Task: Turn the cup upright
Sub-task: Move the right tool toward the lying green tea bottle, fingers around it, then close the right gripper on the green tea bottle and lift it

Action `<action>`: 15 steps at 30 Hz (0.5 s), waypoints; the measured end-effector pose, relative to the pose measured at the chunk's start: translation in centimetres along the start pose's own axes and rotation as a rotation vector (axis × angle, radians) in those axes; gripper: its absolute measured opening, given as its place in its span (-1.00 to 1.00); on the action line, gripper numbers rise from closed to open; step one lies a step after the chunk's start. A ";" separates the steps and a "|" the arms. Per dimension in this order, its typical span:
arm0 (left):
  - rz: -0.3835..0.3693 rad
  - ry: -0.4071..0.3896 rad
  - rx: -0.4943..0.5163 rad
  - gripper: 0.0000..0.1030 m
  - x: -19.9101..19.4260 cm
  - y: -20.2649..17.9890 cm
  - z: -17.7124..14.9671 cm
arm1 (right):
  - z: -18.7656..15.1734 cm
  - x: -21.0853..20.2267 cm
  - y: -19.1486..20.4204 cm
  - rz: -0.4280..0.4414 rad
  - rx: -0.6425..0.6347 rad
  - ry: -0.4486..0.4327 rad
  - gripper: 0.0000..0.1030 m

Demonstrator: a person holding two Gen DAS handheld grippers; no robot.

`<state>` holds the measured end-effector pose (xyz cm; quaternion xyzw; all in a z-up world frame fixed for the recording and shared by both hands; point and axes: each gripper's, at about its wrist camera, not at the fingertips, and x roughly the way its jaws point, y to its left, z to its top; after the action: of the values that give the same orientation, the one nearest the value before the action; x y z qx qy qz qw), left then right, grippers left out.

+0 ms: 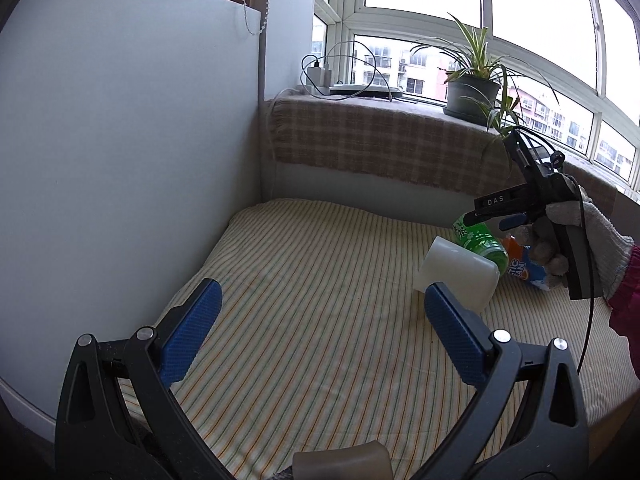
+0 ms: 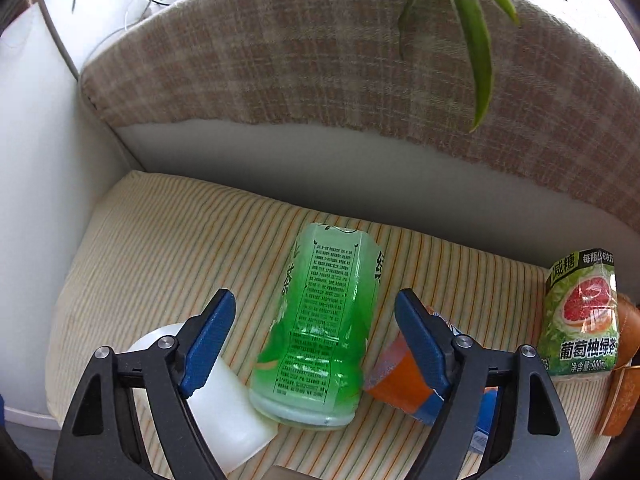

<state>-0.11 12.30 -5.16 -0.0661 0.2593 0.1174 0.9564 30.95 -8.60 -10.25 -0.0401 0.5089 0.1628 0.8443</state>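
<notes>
the translucent white cup (image 1: 458, 276) lies on its side on the striped cushion (image 1: 312, 300), touching the base of a green tea bottle (image 2: 318, 328) that also lies flat. left gripper (image 1: 320, 320) hovers low over the cushion, blue pads spread wide, nothing between them, its right pad just in front of the cup. right gripper (image 2: 314, 342), held in a gloved hand (image 1: 576, 240), hangs above the bottle, jaws apart and holding nothing; the cup (image 2: 224, 396) sits under its left finger, an orange and blue packet (image 2: 404, 380) under the other. a grapefruit green tea bottle (image 2: 582, 316) stands at the far right. a potted spider plant (image 1: 476, 80) sits on the plaid-covered sill (image 1: 380, 144).
</notes>
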 end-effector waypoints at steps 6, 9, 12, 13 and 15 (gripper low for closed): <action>0.000 0.000 -0.001 0.99 -0.1 0.2 0.0 | 0.5 2.5 1.0 -0.057 -0.043 0.061 0.34; 0.004 -0.007 -0.007 0.99 -0.2 0.4 0.0 | 0.8 3.1 1.3 -0.091 -0.057 0.072 0.35; 0.010 -0.006 -0.016 0.99 -0.3 0.6 0.0 | 0.8 3.4 1.7 -0.114 -0.082 0.078 0.35; 0.011 -0.006 -0.018 0.99 -0.3 0.7 0.0 | 0.9 3.8 2.0 -0.124 -0.086 0.083 0.35; 0.010 -0.005 -0.020 0.99 -0.3 0.8 0.0 | 0.8 4.2 2.3 -0.147 -0.104 0.095 0.35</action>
<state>-0.59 13.03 -5.07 -0.0740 0.2560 0.1247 0.9557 32.72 -5.23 -13.33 -0.1286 0.5349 0.1245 0.8257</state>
